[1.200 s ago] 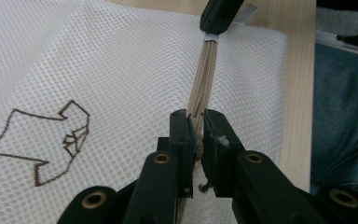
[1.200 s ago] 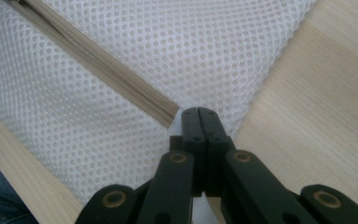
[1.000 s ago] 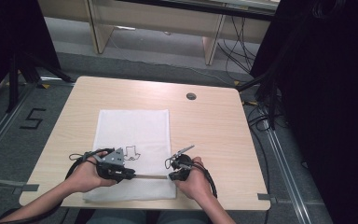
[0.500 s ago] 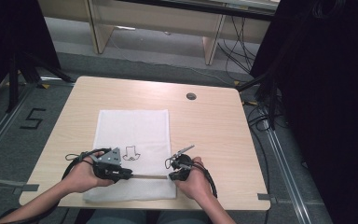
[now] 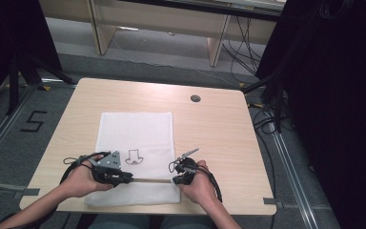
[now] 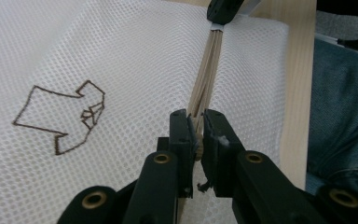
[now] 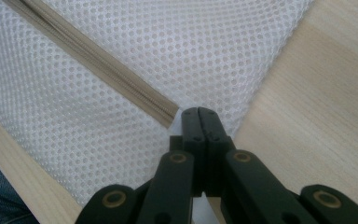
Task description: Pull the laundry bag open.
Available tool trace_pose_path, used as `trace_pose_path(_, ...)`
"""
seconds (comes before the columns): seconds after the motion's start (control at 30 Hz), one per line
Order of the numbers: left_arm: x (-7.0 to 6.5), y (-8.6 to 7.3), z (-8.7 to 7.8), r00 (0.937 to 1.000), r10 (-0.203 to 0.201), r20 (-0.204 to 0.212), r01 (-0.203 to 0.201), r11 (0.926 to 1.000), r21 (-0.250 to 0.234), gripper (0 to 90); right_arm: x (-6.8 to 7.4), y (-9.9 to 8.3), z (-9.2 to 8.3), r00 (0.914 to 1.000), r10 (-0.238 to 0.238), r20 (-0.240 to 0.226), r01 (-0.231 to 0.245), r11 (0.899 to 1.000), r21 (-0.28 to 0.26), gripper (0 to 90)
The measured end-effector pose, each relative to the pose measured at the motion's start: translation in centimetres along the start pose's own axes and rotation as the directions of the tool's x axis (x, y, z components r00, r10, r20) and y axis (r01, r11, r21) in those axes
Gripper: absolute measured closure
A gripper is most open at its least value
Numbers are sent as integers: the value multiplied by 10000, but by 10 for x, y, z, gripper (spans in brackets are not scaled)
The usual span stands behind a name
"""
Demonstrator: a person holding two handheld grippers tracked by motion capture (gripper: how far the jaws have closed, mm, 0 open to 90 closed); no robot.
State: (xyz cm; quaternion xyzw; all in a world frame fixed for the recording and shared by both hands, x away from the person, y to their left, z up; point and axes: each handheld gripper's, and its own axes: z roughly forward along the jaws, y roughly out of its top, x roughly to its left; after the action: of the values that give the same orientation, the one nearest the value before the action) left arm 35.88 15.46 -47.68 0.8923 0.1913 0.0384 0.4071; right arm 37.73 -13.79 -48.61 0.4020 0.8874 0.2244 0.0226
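Pale wood forms the top of a table (image 5: 219, 124) standing on a grey floor, with dark curtains at both sides and cables trailing on the floor beyond its far edge. Lying flat on the table, toward the person's side, is a white mesh laundry bag (image 5: 136, 131), and everything else is best placed from it. Near the bag's middle is a small brown outline drawing of a shirt (image 5: 134, 156). Closer to the person than that drawing, a beige zipper (image 5: 150, 180) runs straight across the bag from side to side. The left gripper (image 5: 129, 179) sits on the bag at the zipper's left part, beside the drawing; seen along its own jaws, the black jaws are clamped on the zipper (image 6: 205, 81), with the beige tape pinched in the narrow gap between them. The right gripper (image 5: 175, 181) rests at the bag's right edge, at the zipper's other end; its jaws are pressed fully together at the end of the zipper (image 7: 93, 60), on the mesh at the bag's corner where it meets bare wood. Both of the person's forearms reach in from the near edge of the table, one on each side of the bag's near end, and blue denim shows just past that edge.
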Motion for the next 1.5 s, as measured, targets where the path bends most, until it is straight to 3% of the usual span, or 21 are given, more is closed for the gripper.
trace_pose_path(0.23, 1, -4, -5, 9999, 110, -79, -110, 9999, 20, 819, 0, 0, 0, 10000, -3, 23, 3, 10000, 31, 900)
trace_pose_path(0.27, 1, -4, -6, 10000, -48, -70, 48, 10000, 13, 819, 2, 0, -1, 9998, 178, 58, -179, 9998, 88, 900)
trace_pose_path(0.33, 4, -6, -10, 9996, 130, -233, -127, 9998, 137, 819, 0, 0, 0, 10000, -29, -7, 29, 10000, 58, 900)
trace_pose_path(0.37, 4, -8, -11, 9998, -97, -187, 97, 9999, 26, 819, 0, 0, 0, 10000, -23, 10, 23, 10000, 33, 900)
trace_pose_path(0.4, 6, -9, -13, 9996, 25, -283, -22, 10000, 88, 819, -1, 0, 0, 9999, -100, 24, 100, 9999, -32, 900)
trace_pose_path(0.5, 5, -13, -16, 9993, -284, -238, 282, 9996, -78, 819, -1, 0, 0, 9999, -101, 28, 101, 9999, -52, 900)
trace_pose_path(0.57, 5, -12, -17, 9993, 49, -381, -43, 9999, 151, 819, 0, 0, 0, 10000, -70, 38, 70, 10000, -12, 900)
trace_pose_path(0.7, 6, -13, -17, 9996, -67, -260, 69, 9999, 75, 819, 0, 0, 0, 10000, -48, 56, 49, 10000, -34, 900)
trace_pose_path(0.77, 6, -13, -18, 9997, 92, -226, -90, 9999, 73, 819, 0, 0, 0, 9999, -96, 51, 96, 9999, -59, 900)
trace_pose_path(0.9, 4, -15, -20, 9996, -245, -111, 244, 9996, -150, 819, -1, 0, 0, 10000, -43, 34, 43, 10000, -37, 900)
trace_pose_path(0.97, 5, -15, -22, 9996, -71, -257, 70, 10000, -35, 819, -1, 0, 0, 10000, -51, -21, 51, 10000, -16, 900)
trace_pose_path(1.03, 4, -17, -23, 9995, -241, -212, 239, 9997, -87, 819, -1, 0, 0, 10000, -44, -36, 44, 10000, -33, 900)
trace_pose_path(1.07, 6, -18, -24, 9996, -120, -271, 120, 9999, 23, 819, 0, 0, 0, 10000, 52, -48, -52, 10000, -32, 900)
trace_pose_path(1.1, 5, -19, -23, 9994, -313, -154, 310, 9994, -183, 819, -1, 0, 0, 10000, 28, -25, -28, 10000, -18, 900)
trace_pose_path(1.23, 6, -20, -26, 9993, -149, -337, 147, 9999, -68, 819, 0, 0, 0, 9999, 100, -48, -100, 9999, -22, 900)
trace_pose_path(1.27, 6, -21, -27, 9989, -405, -236, 400, 9990, -217, 819, 0, 0, -1, 9999, 108, -23, -108, 9999, 2, 900)
trace_pose_path(1.33, 8, -21, -29, 9992, -133, -390, 130, 9999, -62, 819, 1, 0, -1, 9998, 182, 3, -182, 9998, 32, 900)
trace_pose_path(1.37, 7, -23, -29, 9987, -433, -270, 427, 9988, -231, 819, 1, 0, -1, 9998, 183, -2, -183, 9998, 27, 900)
trace_pose_path(1.5, 6, -25, -30, 9986, -417, -322, 412, 9990, -157, 819, 0, 0, 0, 9999, 115, -11, -115, 9999, -19, 900)
